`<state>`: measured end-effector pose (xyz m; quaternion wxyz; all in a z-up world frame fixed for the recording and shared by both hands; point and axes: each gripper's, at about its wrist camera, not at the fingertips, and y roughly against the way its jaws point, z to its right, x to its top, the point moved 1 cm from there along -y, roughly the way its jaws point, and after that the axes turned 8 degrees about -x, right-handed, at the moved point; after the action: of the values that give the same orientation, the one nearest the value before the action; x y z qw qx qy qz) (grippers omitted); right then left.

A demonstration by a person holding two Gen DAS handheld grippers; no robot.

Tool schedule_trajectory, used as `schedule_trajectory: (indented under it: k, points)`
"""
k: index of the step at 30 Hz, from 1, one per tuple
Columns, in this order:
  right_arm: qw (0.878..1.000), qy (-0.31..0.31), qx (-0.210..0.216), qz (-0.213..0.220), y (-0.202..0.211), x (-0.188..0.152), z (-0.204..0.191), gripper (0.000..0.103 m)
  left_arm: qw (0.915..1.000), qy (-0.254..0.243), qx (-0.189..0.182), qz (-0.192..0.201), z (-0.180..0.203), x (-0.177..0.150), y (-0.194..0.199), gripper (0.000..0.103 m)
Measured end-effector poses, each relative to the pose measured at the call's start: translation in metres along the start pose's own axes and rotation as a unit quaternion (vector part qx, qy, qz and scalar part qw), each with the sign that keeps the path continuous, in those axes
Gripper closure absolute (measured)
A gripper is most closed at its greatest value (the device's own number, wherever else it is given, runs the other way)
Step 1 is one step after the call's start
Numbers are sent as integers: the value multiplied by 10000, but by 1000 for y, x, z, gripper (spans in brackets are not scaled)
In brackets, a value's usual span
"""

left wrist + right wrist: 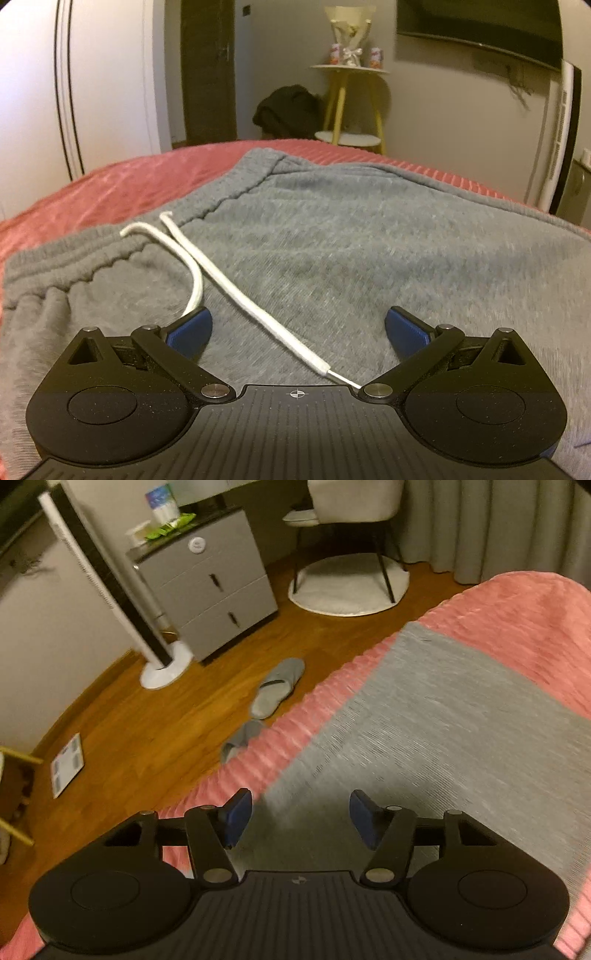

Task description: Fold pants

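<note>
Grey fleecy pants [332,229] on ribbed pink bed [517,605], white corded drawstring [236,291] only in our left view, slippers [277,686] upper-centre only in our right view, left gripper [298,328] fingers apart, right gripper [301,818] fingers apart, seemingly empty.

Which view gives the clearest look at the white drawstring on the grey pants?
The left wrist view. There the drawstring lies in full on the grey pants, running from the waistband toward the camera. The right wrist view shows none of it, only a plain stretch of the pants on the pink bedspread.
</note>
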<state>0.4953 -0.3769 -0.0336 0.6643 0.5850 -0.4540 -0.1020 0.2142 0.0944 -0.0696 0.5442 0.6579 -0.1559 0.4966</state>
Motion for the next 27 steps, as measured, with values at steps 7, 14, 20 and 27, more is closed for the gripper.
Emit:
schedule_trajectory:
  k: [7, 14, 20, 27]
  points:
    - [9956, 515, -554, 550, -12, -6, -21, 96, 9997, 196, -152, -61, -7, 2, -3, 0]
    - [9888, -178, 786, 1253, 76, -47, 99, 97, 9970, 541, -534, 118, -22, 8, 9, 0]
    - [9812, -927, 1266, 1121, 128, -150, 245, 99, 9777, 824, -1926, 136, -20, 26, 35, 12]
    - [9745, -1519, 1526, 628, 104, -189, 323, 94, 9306, 1803, -3066, -859, -14, 58, 8, 15]
